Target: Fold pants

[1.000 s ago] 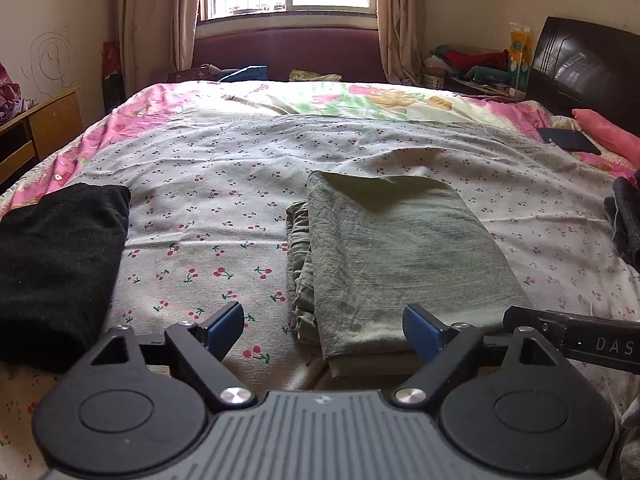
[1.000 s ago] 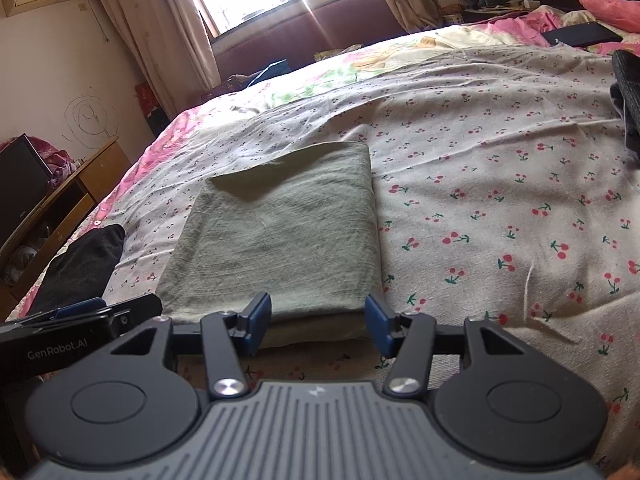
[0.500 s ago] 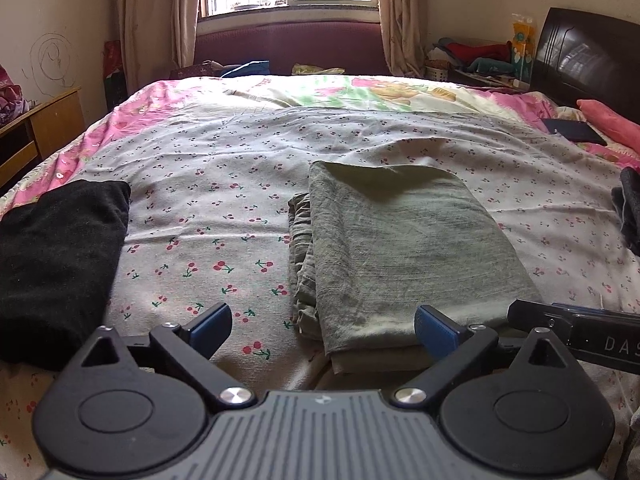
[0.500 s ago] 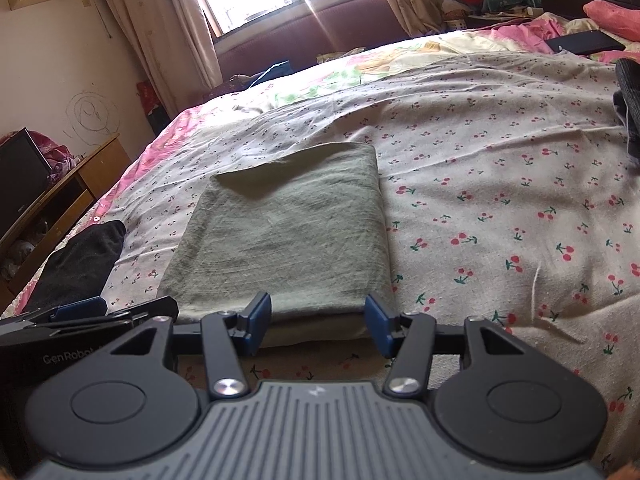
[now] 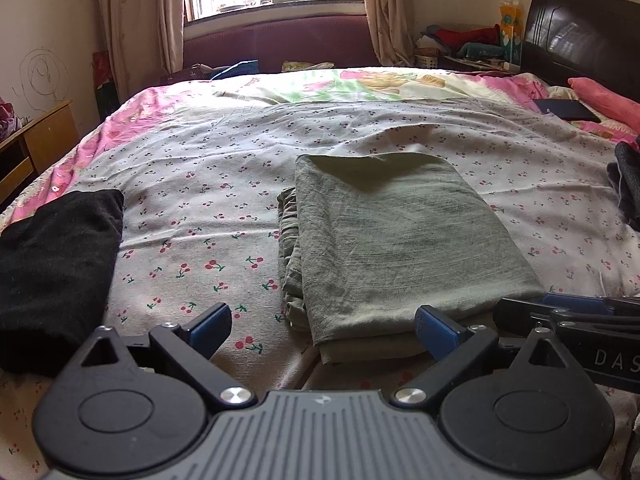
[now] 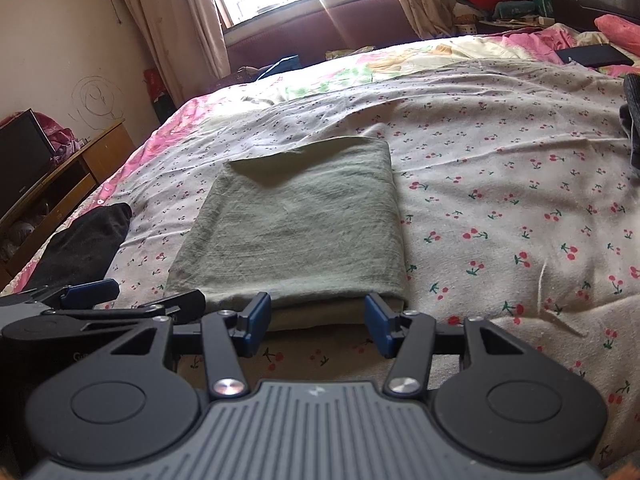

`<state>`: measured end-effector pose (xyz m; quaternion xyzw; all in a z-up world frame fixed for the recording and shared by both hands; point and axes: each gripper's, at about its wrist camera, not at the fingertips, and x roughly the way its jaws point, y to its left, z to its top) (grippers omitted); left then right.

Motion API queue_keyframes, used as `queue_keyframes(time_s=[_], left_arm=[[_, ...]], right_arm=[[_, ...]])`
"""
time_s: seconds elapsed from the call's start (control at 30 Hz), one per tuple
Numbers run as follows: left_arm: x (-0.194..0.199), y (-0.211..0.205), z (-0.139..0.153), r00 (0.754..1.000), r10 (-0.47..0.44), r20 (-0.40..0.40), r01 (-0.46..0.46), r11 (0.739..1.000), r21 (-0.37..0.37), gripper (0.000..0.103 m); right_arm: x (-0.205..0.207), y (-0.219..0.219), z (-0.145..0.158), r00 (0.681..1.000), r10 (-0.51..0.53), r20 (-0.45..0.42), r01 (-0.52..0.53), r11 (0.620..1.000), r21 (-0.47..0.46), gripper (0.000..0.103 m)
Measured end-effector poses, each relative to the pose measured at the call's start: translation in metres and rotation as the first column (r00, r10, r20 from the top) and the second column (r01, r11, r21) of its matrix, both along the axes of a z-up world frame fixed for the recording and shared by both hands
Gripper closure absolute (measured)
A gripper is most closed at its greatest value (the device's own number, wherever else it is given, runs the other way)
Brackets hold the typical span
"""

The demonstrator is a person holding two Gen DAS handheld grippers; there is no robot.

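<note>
Grey-green woven cotton pants [image 5: 400, 240], folded into a flat rectangular stack, lying on the cherry-print bedsheet [image 5: 200, 200]; layered edges exposed at left side.

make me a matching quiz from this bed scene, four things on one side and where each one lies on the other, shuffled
Places are as seen in the left wrist view.

Things:
1. green pants
2. black garment
3. pink pillow
4. dark flat item

Places:
A. far right, by the headboard
B. middle of the cherry-print sheet, folded into a rectangle
C. left edge of the bed
D. on the bed just in front of the pink pillow

Pairs: 1-B, 2-C, 3-A, 4-D
</note>
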<state>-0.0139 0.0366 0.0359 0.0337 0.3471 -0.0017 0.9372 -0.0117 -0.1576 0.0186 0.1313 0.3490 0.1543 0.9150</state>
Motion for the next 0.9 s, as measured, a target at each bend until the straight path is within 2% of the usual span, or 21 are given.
queue_keyframes(time_s=[0.77, 0.9], left_arm=[[0.0016, 0.0, -0.0016, 1.0, 0.007, -0.031, -0.007, 1.0, 0.002, 0.0], [0.0025, -0.0008, -0.0031, 0.999, 0.001, -0.037, -0.001, 1.0, 0.005, 0.0]], right_arm=[[0.0011, -0.0009, -0.0031, 1.0, 0.001, -0.024, -0.001, 1.0, 0.014, 0.05], [0.0018, -0.0016, -0.0064, 0.998, -0.014, -0.055, 0.016, 0.999, 0.046, 0.05]])
